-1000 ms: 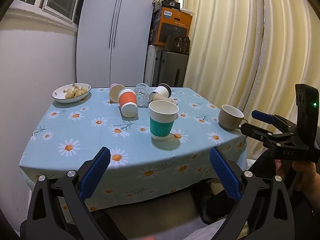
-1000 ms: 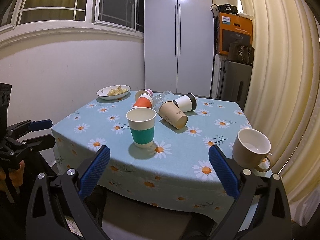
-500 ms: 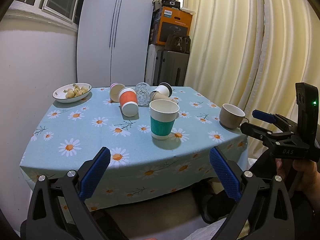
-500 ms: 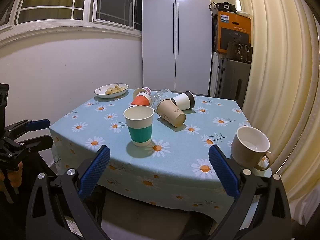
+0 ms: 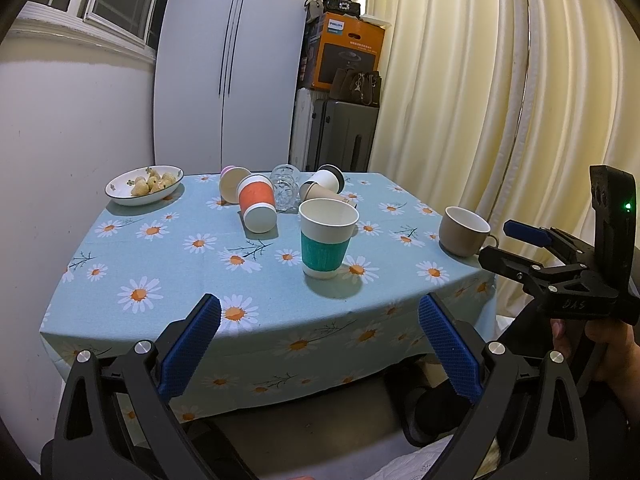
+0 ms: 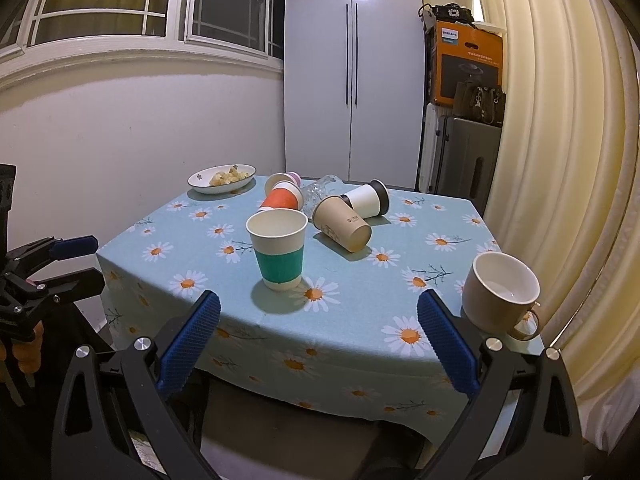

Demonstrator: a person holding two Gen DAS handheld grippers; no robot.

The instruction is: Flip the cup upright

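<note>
A teal-sleeved paper cup (image 5: 327,238) (image 6: 279,249) stands upright near the front of the daisy tablecloth (image 5: 168,264) (image 6: 400,280). Behind it lie several cups on their sides: an orange-sleeved cup (image 5: 257,206) (image 6: 280,200), a brown paper cup (image 6: 342,227), a white cup with a black lid (image 6: 366,200) (image 5: 325,180), a pink-based cup (image 5: 229,182) and a clear glass (image 5: 285,186). A beige mug (image 5: 462,231) (image 6: 500,294) stands upright at the right edge. My left gripper (image 5: 320,344) and right gripper (image 6: 318,340) are open and empty, both in front of the table's near edge.
A white dish of food (image 5: 144,184) (image 6: 222,178) sits at the far left corner. White cupboards, a suitcase with an orange box (image 5: 350,56) on top and cream curtains (image 5: 500,100) stand behind and right of the table. A wall is on the left.
Both grippers have drawn back slightly from the table; the cups have not moved and the jaws stay open.
</note>
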